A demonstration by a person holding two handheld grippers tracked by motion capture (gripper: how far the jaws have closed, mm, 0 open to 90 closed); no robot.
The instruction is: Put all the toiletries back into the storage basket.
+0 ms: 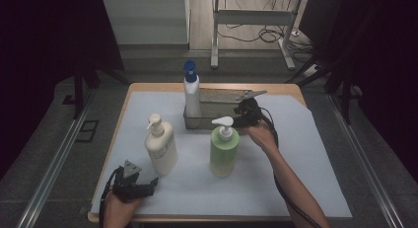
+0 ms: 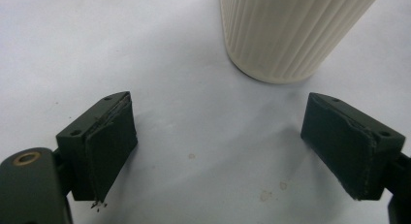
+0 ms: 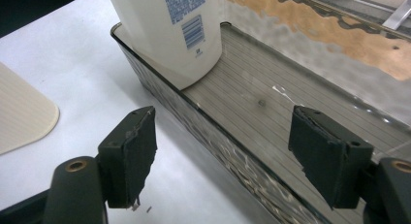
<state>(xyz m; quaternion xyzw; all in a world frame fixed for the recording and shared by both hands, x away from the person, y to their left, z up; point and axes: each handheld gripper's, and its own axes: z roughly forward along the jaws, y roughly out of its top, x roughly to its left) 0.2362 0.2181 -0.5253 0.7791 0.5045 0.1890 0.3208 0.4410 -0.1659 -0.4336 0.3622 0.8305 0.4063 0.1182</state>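
Note:
A white bottle with a blue pump stands at the left end of a clear tray at the back of the table. My right gripper hovers at the tray's front right, open. In the right gripper view its jaws straddle the tray's front wall with nothing between the pads, and the white bottle stands ahead. A cream pump bottle and a green pump bottle stand in front of the tray. My left gripper rests open near the front edge, and the cream bottle's ribbed base stands just beyond its jaws.
A white sheet covers the wooden table. A pale ribbed surface lies at the left in the right gripper view. Beyond the table are a desk frame and cables on the floor.

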